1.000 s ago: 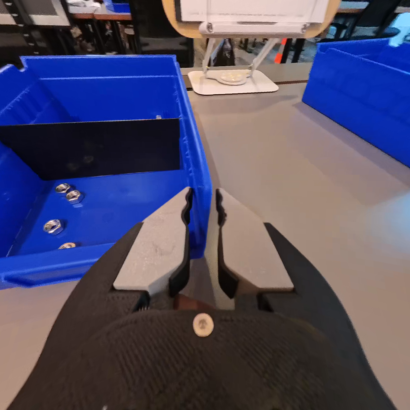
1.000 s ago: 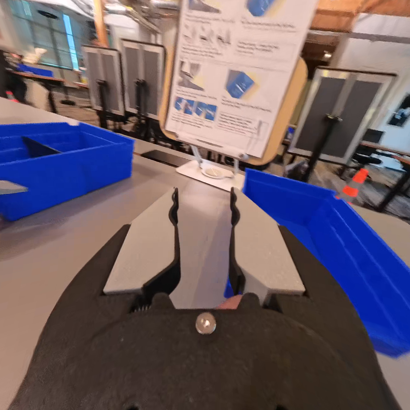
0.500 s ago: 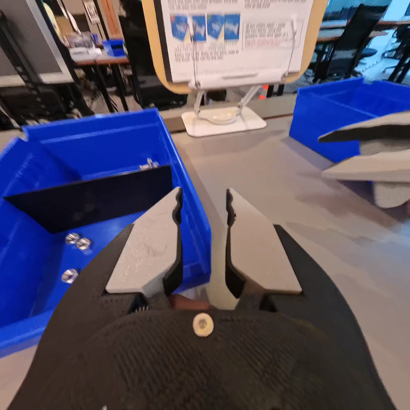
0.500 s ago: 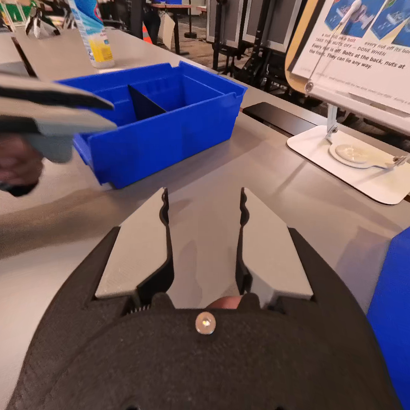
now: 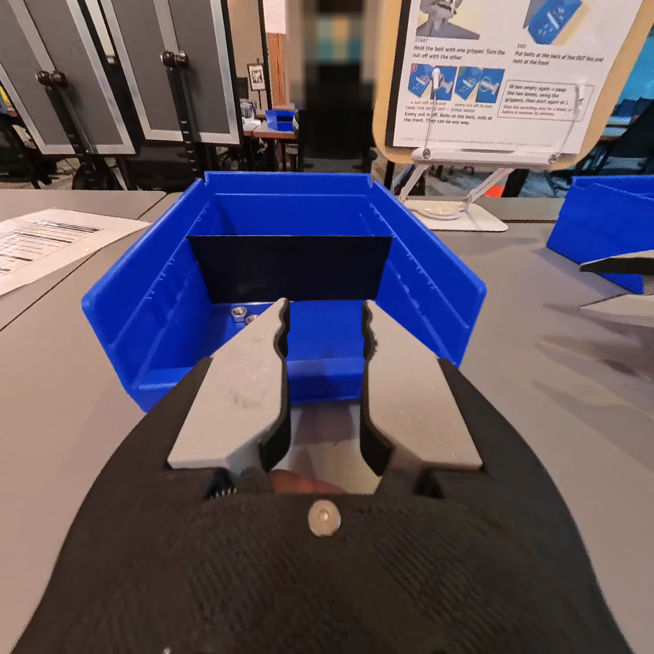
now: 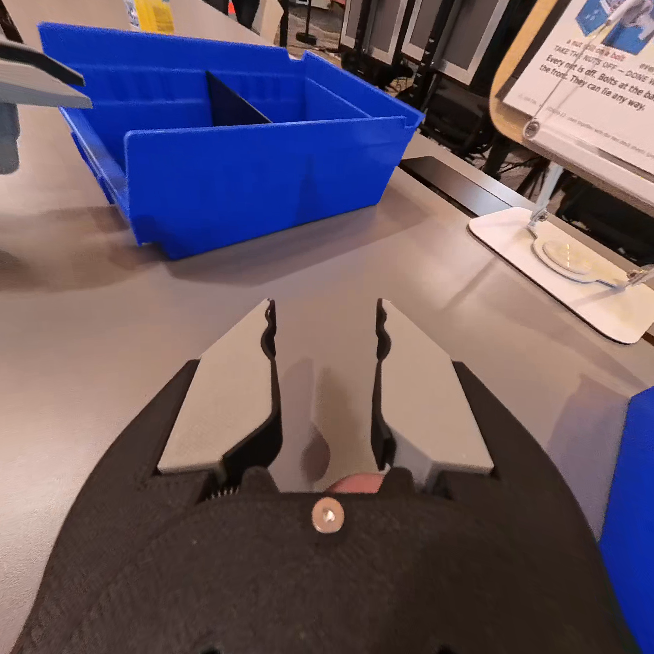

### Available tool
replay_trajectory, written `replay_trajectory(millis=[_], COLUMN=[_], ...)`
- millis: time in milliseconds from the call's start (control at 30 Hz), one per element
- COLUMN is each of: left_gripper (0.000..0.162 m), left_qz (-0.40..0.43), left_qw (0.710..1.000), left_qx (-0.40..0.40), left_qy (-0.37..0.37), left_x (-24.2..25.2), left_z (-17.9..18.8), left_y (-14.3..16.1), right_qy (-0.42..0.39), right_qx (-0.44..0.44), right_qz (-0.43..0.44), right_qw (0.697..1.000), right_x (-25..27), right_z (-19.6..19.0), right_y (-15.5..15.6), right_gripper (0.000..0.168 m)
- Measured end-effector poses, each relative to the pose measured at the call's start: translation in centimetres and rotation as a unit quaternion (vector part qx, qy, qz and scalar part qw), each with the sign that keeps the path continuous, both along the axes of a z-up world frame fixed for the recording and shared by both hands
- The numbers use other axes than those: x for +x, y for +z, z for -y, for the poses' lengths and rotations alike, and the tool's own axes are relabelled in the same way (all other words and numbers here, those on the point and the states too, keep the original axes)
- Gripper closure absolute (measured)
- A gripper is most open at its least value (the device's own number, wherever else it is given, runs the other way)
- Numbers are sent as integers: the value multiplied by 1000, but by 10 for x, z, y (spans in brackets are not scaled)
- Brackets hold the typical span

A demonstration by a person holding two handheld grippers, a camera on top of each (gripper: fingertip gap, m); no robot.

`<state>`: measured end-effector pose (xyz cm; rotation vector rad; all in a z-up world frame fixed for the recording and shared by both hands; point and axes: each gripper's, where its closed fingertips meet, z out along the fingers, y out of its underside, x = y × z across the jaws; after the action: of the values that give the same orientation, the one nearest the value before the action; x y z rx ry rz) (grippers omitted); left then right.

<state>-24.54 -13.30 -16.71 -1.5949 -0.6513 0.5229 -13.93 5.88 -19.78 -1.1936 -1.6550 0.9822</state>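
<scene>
My left gripper is open and empty, held just before the front wall of a blue bin with a black divider. Two steel nuts lie in the bin's front compartment, partly hidden by my left finger. My right gripper is open and empty above the bare grey table, to the right of the same bin. The right gripper's fingers show at the right edge of the left wrist view, and the left gripper's fingers at the left edge of the right wrist view.
A second blue bin stands at the right; its corner shows in the right wrist view. A white stand bears an instruction sheet at the table's back. A printed paper lies at the left. A bottle stands far left.
Both grippers have opened wider. The left gripper has swung left to face the divided bin head-on. The right gripper has turned left and down toward the table and the divided bin.
</scene>
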Motion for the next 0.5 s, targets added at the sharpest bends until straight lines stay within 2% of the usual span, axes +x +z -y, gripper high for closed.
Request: replay_trajectory(millis=[233,400,500], left_gripper=[130,131,131], left_qz=[-51,-9,-13], left_qw=[996,996,996], left_qx=[64,82,80], left_qy=[22,26,24], left_x=[11,2,3], left_z=[10,14,13], left_y=[17,13,13], right_qy=[11,12,13], right_qx=[-14,-41,-54], right_qz=[5,14,17], right_qw=[1000,999,998], right_x=[1,-2,-3], right_z=[10,10,9], right_y=[-2,-6,-6], right_gripper=[114,114,114])
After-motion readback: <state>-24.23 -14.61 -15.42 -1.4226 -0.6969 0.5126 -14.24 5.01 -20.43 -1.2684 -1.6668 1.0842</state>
